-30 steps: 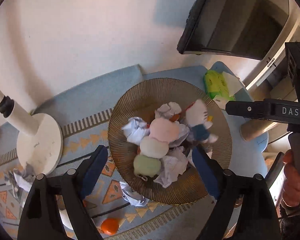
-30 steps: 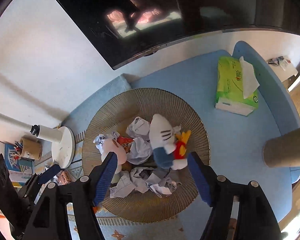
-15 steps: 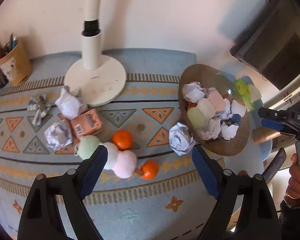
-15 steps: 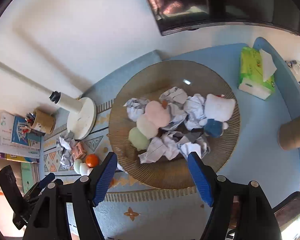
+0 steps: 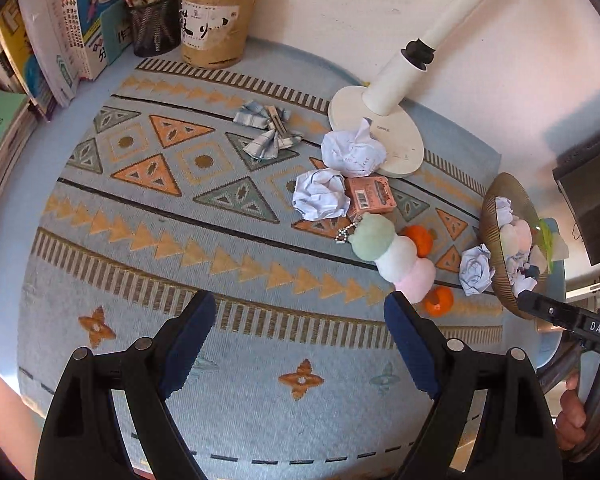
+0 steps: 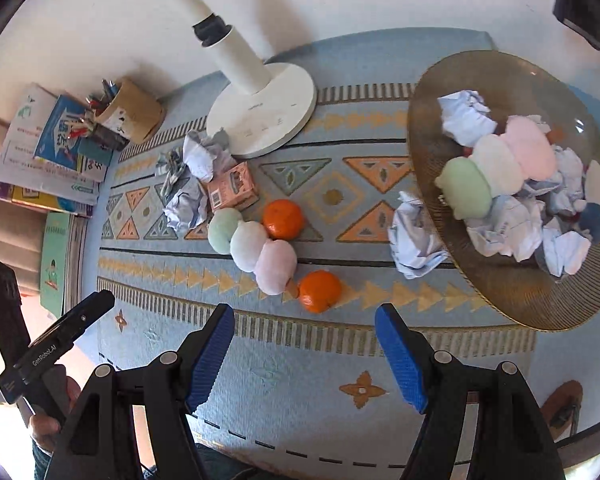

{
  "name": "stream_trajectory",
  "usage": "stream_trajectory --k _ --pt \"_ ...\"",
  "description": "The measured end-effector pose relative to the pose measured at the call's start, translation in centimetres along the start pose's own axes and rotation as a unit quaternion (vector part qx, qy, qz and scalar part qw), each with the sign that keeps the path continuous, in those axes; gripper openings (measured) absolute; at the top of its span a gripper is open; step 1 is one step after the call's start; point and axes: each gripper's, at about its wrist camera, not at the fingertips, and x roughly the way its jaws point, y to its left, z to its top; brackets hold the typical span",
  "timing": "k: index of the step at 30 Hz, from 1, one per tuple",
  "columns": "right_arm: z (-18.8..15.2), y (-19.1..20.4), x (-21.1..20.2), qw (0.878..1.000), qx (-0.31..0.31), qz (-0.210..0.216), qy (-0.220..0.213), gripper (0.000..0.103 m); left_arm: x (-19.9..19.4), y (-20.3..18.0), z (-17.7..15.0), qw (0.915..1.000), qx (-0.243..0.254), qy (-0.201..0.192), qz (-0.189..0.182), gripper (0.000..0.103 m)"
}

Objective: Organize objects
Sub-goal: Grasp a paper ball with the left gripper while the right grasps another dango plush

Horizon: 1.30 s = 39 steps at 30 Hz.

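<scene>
Both wrist views have swung away from the round brown ribbed bowl (image 5: pixel 496 248) since a second ago, when it filled the middle of each; it now sits at the right edge, and patterned blue woven mat (image 5: pixel 228 240) lies under the fingers.

From the left wrist, the left gripper (image 5: pixel 296 344) hangs over bare mat, jaws wide apart and holding nothing. Ahead and to the right lie a plush toy of three green, white and pink balls (image 5: pixel 394 256), two small oranges (image 5: pixel 420 240), a pink carton with a barcode (image 5: pixel 370 198) and three crumpled white paper balls (image 5: pixel 320 196); one paper ball touches the bowl's rim. A white round lamp base (image 5: pixel 396 136) stands behind them, a checked cloth bow (image 5: pixel 266 130) to its left, a brown paper pen cup (image 5: pixel 216 26) at the back.

From the right wrist, the right gripper (image 6: pixel 306 354) also hovers over mat, jaws parted with nothing between them. One orange lies just beyond its fingertips, touching the plush toy's pink end. The bowl at the right holds a second three-ball plush (image 6: pixel 500 168) among crumpled paper.
</scene>
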Motion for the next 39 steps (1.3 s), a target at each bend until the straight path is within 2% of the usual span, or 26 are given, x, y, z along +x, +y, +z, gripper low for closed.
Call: stream_trajectory --k 6,9,14,17,21,24,25,26,27,28,29,31,36,39 --pt "0.6 4.0 5.2 0.998 -0.059 -0.015 0.026 0.071 1.4 0.7 2.0 0.9994 0.031 0.014 -0.009 0.085" --pt "0.6 5.4 7.4 0.994 -0.091 -0.052 0.024 0.071 3.4 0.3 3.3 0.997 0.07 0.034 0.0 0.085" --pt "1.8 6.4 9.2 0.988 -0.126 -0.09 0.014 0.071 7.2 -0.8 5.3 0.9888 0.136 0.061 0.014 0.085" --pt "2.7 6.7 11.1 0.982 -0.151 -0.106 0.036 0.071 9.6 -1.6 6.7 0.9835 0.164 0.075 0.013 0.085" --pt "3.3 7.4 13.6 0.972 -0.187 -0.124 0.064 0.071 12.6 -2.7 7.9 0.9734 0.209 0.088 0.03 0.085" --pt "3.8 7.8 14.9 0.968 -0.198 -0.131 0.075 0.071 13.8 -3.2 8.4 0.9686 0.23 0.092 0.018 0.082" --pt "3.9 7.8 14.9 0.968 -0.199 -0.132 0.073 0.071 14.0 -3.3 8.4 0.9677 0.234 0.092 0.014 0.076" --pt "4.1 7.8 14.8 0.969 -0.199 -0.13 0.069 0.064 14.1 -3.4 8.4 0.967 0.237 0.092 0.011 0.071" --pt "4.1 7.7 14.6 0.969 -0.2 -0.128 0.066 0.063 14.0 -3.4 8.4 0.9667 0.241 0.084 0.013 0.065" --pt "4.0 7.7 14.5 0.969 -0.2 -0.128 0.062 0.061 13.9 -3.5 8.3 0.9666 0.244 0.079 0.01 0.052" --pt "3.8 7.6 14.3 0.969 -0.201 -0.129 0.056 0.059 13.7 -3.4 8.3 0.9669 0.243 0.077 0.008 0.048" --pt "3.1 7.6 14.0 0.971 -0.2 -0.121 0.054 0.058 13.3 -3.1 8.2 0.9701 0.231 0.075 0.003 0.044" --pt "0.8 8.0 11.5 0.976 -0.195 -0.093 0.036 0.057 10.7 -2.4 7.2 0.9783 0.199 0.056 -0.008 0.043" --pt "-0.5 7.6 9.1 0.976 -0.194 -0.101 0.016 0.057 8.5 -2.1 5.9 0.9814 0.187 0.042 -0.007 0.043"
